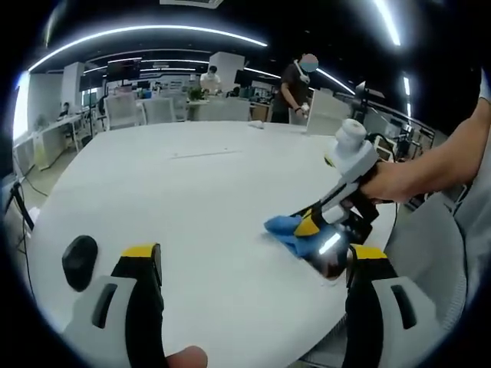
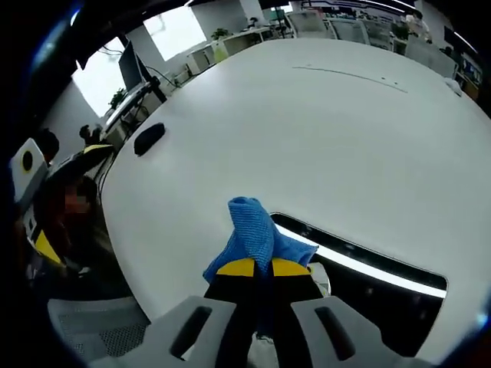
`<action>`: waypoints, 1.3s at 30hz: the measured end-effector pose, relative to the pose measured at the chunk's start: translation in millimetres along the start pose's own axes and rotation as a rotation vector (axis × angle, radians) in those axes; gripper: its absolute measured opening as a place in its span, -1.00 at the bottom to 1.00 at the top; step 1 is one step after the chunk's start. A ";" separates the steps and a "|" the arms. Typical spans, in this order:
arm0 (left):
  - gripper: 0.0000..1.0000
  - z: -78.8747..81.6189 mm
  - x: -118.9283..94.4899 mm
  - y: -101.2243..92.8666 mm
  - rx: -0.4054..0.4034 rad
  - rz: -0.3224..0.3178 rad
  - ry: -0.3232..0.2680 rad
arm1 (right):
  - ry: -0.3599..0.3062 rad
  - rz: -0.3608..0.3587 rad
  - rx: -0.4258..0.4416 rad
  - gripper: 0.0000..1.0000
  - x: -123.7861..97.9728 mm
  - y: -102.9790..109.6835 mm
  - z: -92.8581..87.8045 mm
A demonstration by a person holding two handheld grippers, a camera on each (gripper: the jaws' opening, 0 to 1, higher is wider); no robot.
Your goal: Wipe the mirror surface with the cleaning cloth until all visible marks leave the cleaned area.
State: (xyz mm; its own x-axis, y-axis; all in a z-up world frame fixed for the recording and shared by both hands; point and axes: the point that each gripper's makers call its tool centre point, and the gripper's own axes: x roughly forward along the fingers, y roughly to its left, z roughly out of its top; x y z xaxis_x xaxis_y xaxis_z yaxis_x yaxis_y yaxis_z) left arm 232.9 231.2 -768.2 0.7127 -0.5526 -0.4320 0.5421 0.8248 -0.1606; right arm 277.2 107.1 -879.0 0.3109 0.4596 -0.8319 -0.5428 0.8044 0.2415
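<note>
— What is seen on the white surface (image 2: 322, 130)?
— The mirror (image 2: 368, 287) is laid flat near its edge; a black oval object (image 2: 149, 138) is set well apart.
— And the blue cloth (image 2: 252, 234)?
— It is pinched by the right gripper (image 2: 255, 267) fingers against the mirror's rim. The left gripper (image 1: 249, 264) fingers are spread wide, empty.

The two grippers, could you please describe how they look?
The left gripper has black fingers with yellow tips on light grey mounts. The right gripper matches, with yellow tips on black fingers; in the left gripper view it has a white body.
</note>
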 end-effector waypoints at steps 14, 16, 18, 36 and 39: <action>0.98 4.8 6.9 -6.9 0.002 -0.005 -0.006 | 0.013 0.035 -0.009 -1.00 -2.9 3.7 -6.9; 0.98 4.5 8.1 -7.7 0.003 -0.008 -0.006 | 0.014 0.037 -0.016 -1.00 -2.6 3.5 -6.6; 0.98 4.1 9.1 -7.1 0.002 -0.010 -0.007 | 0.012 0.040 -0.021 -1.00 -3.3 3.8 -7.0; 0.98 6.0 17.9 -10.4 0.016 -0.019 -0.004 | 0.003 0.018 -0.007 -1.00 -23.1 -29.3 -24.7; 0.98 7.2 18.1 -10.3 0.015 -0.017 -0.007 | 0.001 0.016 -0.003 -1.00 -27.4 -36.4 -29.0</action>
State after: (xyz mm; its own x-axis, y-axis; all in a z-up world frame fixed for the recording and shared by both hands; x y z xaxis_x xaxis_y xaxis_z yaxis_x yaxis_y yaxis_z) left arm 243.5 211.9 -768.1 0.7066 -0.5673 -0.4229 0.5608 0.8134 -0.1543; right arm 265.8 54.3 -879.4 0.3016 0.4718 -0.8285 -0.5498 0.7960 0.2532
